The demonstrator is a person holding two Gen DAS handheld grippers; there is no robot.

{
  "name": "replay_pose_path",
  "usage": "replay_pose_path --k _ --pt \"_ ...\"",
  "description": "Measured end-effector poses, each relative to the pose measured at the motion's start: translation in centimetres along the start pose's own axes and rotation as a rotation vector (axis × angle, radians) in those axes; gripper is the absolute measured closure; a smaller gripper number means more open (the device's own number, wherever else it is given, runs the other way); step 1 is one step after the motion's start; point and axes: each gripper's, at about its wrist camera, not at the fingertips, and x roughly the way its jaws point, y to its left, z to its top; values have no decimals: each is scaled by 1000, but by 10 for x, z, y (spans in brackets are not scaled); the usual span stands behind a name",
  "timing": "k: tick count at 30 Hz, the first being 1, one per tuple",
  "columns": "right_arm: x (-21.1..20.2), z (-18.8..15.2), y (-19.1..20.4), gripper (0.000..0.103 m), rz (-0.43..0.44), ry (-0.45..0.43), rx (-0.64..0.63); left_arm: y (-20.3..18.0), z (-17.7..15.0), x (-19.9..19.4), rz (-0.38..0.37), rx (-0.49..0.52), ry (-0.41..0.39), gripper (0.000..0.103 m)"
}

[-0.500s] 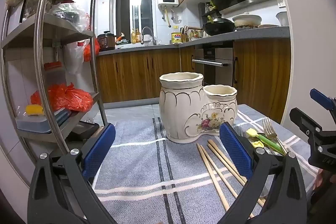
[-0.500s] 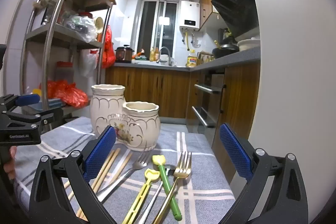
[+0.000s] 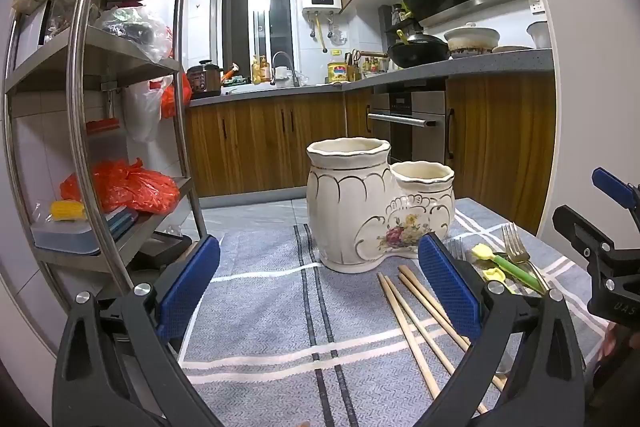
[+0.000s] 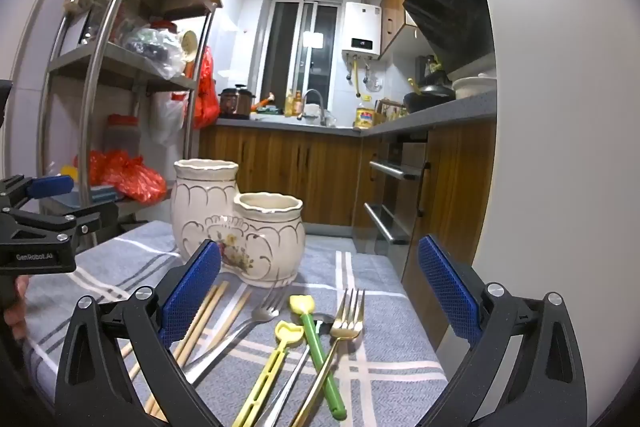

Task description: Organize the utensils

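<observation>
Both your left hand-held gripper (image 3: 318, 283) and right hand-held gripper (image 4: 318, 285) gape wide and empty, facing the cream two-pot ceramic holder (image 4: 236, 223) for loose wooden chopsticks (image 3: 420, 323).

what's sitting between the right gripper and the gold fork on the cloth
Nothing visible. The right gripper is open and empty, and the gold fork lies on the cloth just ahead of it. The fork's handle does cross the green-handled utensil, so a grasp low on the handle could catch both.
</observation>
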Motion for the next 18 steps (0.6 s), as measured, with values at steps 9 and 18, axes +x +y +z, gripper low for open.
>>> replay_pose_path --k 9,18 --pt "0 0 0 5 0 1 -1 -2 -6 -1 -1 -1 -7 5" --pt "0 0 0 5 0 3 -3 -5 -7 -2 -1 5 -9 5"
